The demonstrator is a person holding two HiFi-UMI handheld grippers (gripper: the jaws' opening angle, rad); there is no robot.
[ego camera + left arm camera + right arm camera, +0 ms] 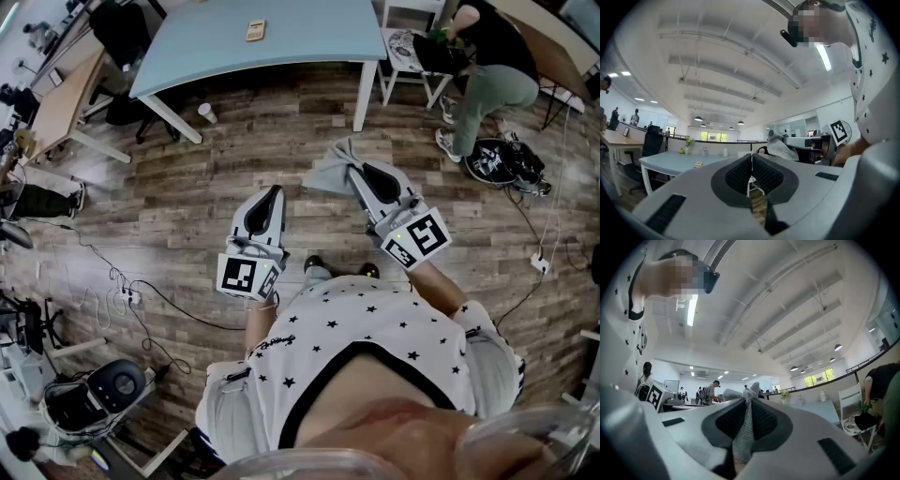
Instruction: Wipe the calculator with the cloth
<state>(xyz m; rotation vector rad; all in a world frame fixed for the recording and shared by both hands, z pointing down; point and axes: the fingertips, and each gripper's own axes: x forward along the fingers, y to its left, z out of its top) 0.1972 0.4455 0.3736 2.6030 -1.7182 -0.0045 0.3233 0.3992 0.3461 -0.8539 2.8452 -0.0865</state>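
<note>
Right gripper (354, 171), jaws clamped on a crumpled grey fabric cloth (328, 167), with folds of it bunched between the pads and spilling past the tips. Just beside it, left gripper (274, 192), jaws pressed together on nothing, clear of the cloth. Below both, brown wood-plank floor (187, 216). Farther out, small white paper cup (207, 112) standing on the floor near a leg of the pale blue table (309, 37). Lying flat on that tabletop, well apart from both grippers, small yellow calculator (256, 29). Far right, person in green trousers (487, 70) bending over a white chair (403, 56).
</note>
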